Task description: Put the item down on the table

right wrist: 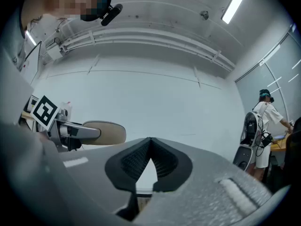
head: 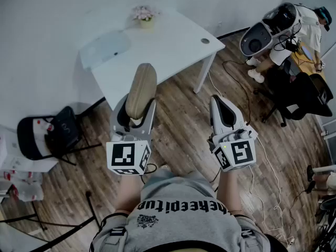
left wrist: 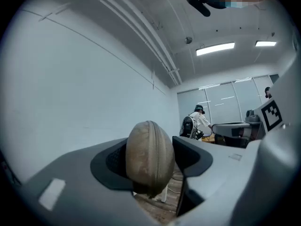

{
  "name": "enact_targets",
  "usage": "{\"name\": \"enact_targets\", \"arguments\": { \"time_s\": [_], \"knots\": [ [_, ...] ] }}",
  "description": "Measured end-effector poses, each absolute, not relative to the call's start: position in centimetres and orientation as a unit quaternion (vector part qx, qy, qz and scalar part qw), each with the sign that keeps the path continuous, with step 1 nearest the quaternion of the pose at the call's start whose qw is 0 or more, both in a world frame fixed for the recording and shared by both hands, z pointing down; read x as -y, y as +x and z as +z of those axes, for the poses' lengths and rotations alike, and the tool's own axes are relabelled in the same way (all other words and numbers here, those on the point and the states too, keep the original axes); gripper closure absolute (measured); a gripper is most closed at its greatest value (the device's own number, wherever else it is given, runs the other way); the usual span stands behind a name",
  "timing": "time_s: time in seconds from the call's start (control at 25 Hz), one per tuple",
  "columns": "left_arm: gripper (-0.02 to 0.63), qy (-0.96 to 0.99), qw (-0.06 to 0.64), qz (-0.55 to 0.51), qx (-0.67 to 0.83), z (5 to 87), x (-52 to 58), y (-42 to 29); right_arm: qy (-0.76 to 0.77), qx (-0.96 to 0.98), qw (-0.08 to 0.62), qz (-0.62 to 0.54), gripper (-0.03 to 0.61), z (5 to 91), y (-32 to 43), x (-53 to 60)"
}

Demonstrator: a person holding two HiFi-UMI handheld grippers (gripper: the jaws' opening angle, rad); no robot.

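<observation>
A tan oval zip case point(head: 140, 91) is clamped between the jaws of my left gripper point(head: 137, 109), held above the wooden floor just in front of the white table point(head: 173, 46). In the left gripper view the case point(left wrist: 149, 157) fills the gap between the black pads, its zipper facing the camera. My right gripper point(head: 224, 112) hovers beside it to the right, jaws shut with nothing in them; its tips point(right wrist: 150, 145) meet in the right gripper view, where the case point(right wrist: 106, 132) shows at the left.
On the table stand a small potted flower point(head: 144, 14) and a pale flat cover point(head: 105, 49). A black chair point(head: 50, 133) is at the left. A person with a backpack device point(head: 283, 33) stands at the far right by another black chair point(head: 302, 96). Cables trail on the floor.
</observation>
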State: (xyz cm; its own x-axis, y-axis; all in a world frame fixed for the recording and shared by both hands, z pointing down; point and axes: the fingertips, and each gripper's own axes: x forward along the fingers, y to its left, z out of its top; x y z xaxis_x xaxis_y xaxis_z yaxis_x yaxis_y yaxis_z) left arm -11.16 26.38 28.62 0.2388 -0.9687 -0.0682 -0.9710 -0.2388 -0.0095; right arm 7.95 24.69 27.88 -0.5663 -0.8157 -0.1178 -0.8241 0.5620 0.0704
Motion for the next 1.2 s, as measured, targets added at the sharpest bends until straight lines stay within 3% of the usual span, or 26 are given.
{"name": "enact_targets", "arguments": {
  "time_s": [1.2],
  "knots": [
    [0.330, -0.808, 0.018, 0.029, -0.588, 29.4, -17.7, -13.6, -0.480, -0.875, 0.037, 0.045, 0.583, 28.9, 4.7, -16.9]
  ]
}}
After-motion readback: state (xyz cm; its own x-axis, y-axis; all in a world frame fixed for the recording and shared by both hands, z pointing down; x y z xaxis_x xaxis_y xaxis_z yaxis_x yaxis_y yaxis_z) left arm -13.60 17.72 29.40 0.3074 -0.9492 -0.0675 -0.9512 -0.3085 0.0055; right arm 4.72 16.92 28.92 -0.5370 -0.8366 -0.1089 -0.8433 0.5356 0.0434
